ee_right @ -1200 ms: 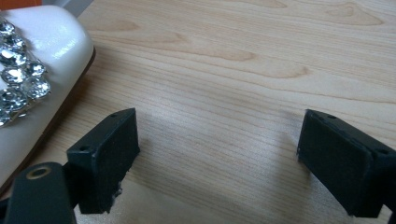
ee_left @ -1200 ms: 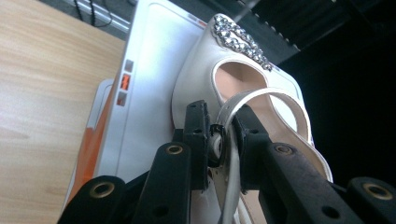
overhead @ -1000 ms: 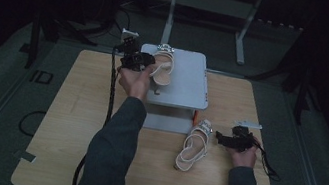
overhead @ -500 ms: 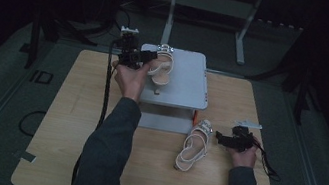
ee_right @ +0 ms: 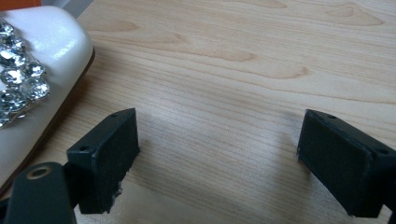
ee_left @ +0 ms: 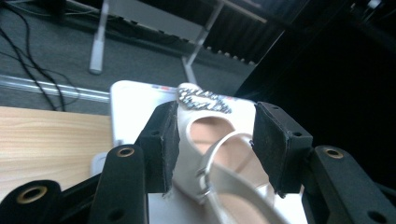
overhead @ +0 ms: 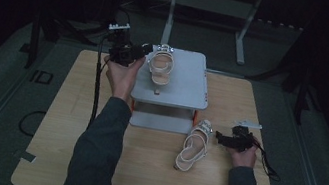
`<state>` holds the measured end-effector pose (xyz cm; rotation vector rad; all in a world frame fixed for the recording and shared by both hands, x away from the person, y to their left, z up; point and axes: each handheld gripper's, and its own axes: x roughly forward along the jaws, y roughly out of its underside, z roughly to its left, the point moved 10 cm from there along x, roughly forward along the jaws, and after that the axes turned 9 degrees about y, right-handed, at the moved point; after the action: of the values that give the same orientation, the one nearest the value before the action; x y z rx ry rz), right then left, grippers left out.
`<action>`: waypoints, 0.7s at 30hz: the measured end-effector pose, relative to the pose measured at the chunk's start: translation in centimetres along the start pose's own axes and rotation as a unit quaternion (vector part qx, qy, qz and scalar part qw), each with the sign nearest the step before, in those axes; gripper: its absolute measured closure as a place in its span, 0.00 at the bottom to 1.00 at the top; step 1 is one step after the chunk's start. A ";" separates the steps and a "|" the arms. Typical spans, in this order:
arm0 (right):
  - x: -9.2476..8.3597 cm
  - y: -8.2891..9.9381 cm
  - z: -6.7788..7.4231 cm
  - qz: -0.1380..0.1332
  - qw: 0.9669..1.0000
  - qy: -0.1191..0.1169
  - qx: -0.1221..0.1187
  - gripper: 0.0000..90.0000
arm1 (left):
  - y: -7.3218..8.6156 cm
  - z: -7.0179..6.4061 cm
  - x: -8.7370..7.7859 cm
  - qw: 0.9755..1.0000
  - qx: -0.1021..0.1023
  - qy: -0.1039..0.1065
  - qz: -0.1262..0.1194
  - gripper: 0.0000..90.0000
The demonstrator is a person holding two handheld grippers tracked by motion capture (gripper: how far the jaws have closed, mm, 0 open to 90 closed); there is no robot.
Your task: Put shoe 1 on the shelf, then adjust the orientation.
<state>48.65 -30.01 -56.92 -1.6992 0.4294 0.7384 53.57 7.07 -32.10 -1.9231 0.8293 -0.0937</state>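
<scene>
- Left gripper (ee_left: 212,140) — jaws just opened, spread around the white sandal (ee_left: 219,154) on the grey stand (overhead: 189,84).
- Right gripper (ee_right: 215,158) — jaws spread over bare table (ee_right: 243,70), beside second sandal (ee_right: 32,60).

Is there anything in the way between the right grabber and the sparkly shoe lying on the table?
No. The right gripper sits open beside the sandal, with bare wooden table between them.

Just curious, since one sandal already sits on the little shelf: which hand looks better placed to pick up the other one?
Probably the right. The right gripper rests open on the table beside the second sandal, while the left gripper is up by the shelf.
</scene>
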 end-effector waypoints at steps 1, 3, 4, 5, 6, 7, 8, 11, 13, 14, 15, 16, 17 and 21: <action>0.0 0.0 0.0 0.000 1.000 0.000 0.000 0.14 | 0.1 0.2 -0.1 1.000 0.005 -0.005 0.004 0.57; 0.0 0.0 0.0 0.000 1.000 0.000 0.000 0.14 | 0.2 0.4 -0.5 1.000 0.009 -0.005 0.009 0.57; 0.0 0.0 0.0 0.000 1.000 0.000 0.000 0.14 | 0.3 0.6 -0.9 1.000 0.021 -0.010 0.012 0.57; 0.0 0.0 0.0 0.000 1.000 0.000 0.000 0.14 | 0.3 0.6 -0.9 1.000 0.021 -0.010 0.012 0.57; 0.0 0.0 0.0 0.000 1.000 0.000 0.000 0.14 | 0.2 0.6 -1.2 1.000 0.026 -0.008 0.013 0.57; 0.0 0.0 0.0 0.000 1.000 0.000 0.000 0.14 | 0.2 0.6 -1.4 0.999 0.029 -0.007 0.014 0.57; 0.0 0.0 0.0 0.000 1.000 0.000 0.000 0.15 | 0.2 0.6 -1.8 0.999 0.040 -0.008 0.016 0.57; -0.1 0.0 0.0 -0.002 1.000 0.002 0.003 0.18 | 0.2 0.6 -2.1 0.998 0.054 -0.009 0.020 0.57; -0.3 0.0 0.1 -0.006 1.000 0.001 0.002 0.26 | 0.2 0.8 -2.3 0.997 0.066 -0.013 0.025 0.57; -0.4 0.0 0.2 -0.006 1.000 0.000 0.002 0.28 | 0.3 0.9 -2.4 0.997 0.072 -0.017 0.026 0.57; -0.4 0.0 0.3 -0.006 1.000 -0.001 0.002 0.29 | 0.4 1.0 -2.4 0.996 0.078 -0.021 0.030 0.57; -0.5 0.0 0.4 -0.006 1.000 -0.003 0.002 0.32 | 0.5 1.1 -2.5 0.996 0.082 -0.025 0.033 0.57; -0.6 -0.1 0.5 -0.005 1.000 -0.006 0.001 0.34 | 0.6 1.2 -2.5 0.995 0.085 -0.026 0.036 0.57; -1.0 -0.2 1.0 -0.007 1.000 -0.012 0.001 0.38 | 1.1 1.9 -2.8 0.995 0.089 -0.035 0.032 0.57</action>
<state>47.83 -29.13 -56.19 -1.6895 0.4006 0.7464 51.64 9.92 -33.19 -1.7229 0.8081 -0.0594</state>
